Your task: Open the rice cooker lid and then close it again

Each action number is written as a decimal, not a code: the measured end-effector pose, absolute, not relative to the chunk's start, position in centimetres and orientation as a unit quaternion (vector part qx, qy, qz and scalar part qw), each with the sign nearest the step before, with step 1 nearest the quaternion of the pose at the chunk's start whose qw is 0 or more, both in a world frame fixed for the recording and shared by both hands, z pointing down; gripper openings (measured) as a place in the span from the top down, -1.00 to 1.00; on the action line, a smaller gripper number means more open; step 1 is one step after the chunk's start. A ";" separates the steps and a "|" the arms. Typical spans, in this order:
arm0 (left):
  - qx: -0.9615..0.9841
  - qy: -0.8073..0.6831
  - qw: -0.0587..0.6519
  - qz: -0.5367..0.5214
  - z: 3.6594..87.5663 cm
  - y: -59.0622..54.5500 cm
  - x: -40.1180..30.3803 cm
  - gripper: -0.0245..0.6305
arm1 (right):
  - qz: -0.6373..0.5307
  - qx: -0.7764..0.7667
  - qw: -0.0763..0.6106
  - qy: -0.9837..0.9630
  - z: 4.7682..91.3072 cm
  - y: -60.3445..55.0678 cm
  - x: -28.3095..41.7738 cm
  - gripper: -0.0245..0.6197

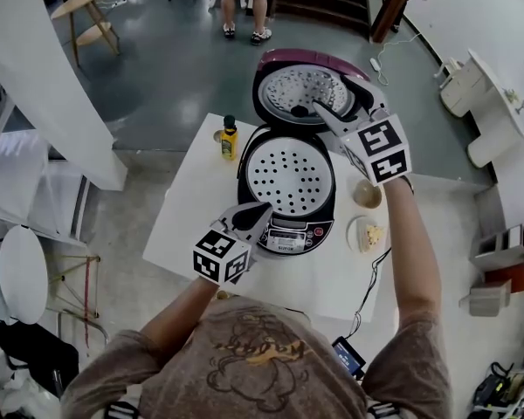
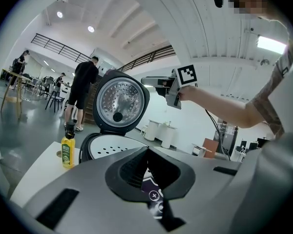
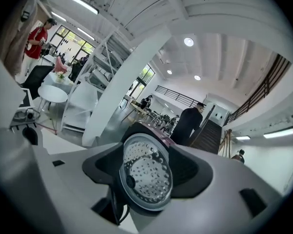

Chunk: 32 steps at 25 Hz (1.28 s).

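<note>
The rice cooker (image 1: 329, 201) stands in the middle of the white bench (image 1: 188, 216) with its lid (image 1: 297, 90) swung up and back, dimpled metal inner face showing. A perforated white plate (image 1: 290, 175) covers the pot opening. The right gripper (image 1: 321, 112) is at the raised lid's right side with its jaws spread wide. In the right gripper view the lid's inner face shows in the gap between them, and the pads are not pressing on it. The left gripper (image 1: 253, 215) sits low at the cooker's front, just beside the control panel (image 1: 286, 241), jaws drawn together at the tips, pinching nothing. A yellow bottle (image 1: 230, 138) stands left of the cooker, and a bowl (image 1: 367, 195) and a plate of food (image 1: 369, 234) stand to its right.
</note>
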<state>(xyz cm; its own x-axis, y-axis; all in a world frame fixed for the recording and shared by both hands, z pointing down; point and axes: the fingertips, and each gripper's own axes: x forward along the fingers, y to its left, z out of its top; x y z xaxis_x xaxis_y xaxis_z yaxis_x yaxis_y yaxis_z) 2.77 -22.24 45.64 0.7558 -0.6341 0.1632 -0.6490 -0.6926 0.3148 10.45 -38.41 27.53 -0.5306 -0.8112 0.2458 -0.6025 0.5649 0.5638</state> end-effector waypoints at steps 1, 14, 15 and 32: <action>0.919 -0.349 0.179 0.021 45.6 -22.2 2.7 0.86 | -0.213 0.412 0.255 -0.848 27.4 -38.8 10.3 0.03; 0.917 -0.356 0.179 0.021 45.7 -22.5 1.8 0.86 | -0.224 0.393 0.311 -0.836 26.2 -44.0 10.3 -0.13; 0.917 -0.356 0.179 0.021 45.7 -22.5 1.7 0.86 | -0.224 0.391 0.317 -0.834 26.1 -44.3 10.2 -0.13; 0.921 -0.348 0.176 0.020 45.6 -22.6 1.5 0.86 | -0.221 0.374 0.396 -0.809 28.2 -46.8 11.9 0.04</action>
<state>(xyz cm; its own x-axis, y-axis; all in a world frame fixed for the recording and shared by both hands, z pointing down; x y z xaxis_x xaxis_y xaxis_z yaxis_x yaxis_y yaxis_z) 1.45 -22.58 45.59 0.7569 -0.6336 0.1600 -0.6480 -0.6960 0.3092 11.90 -46.84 28.21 -0.4055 -0.7807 0.4755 -0.4300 0.6220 0.6544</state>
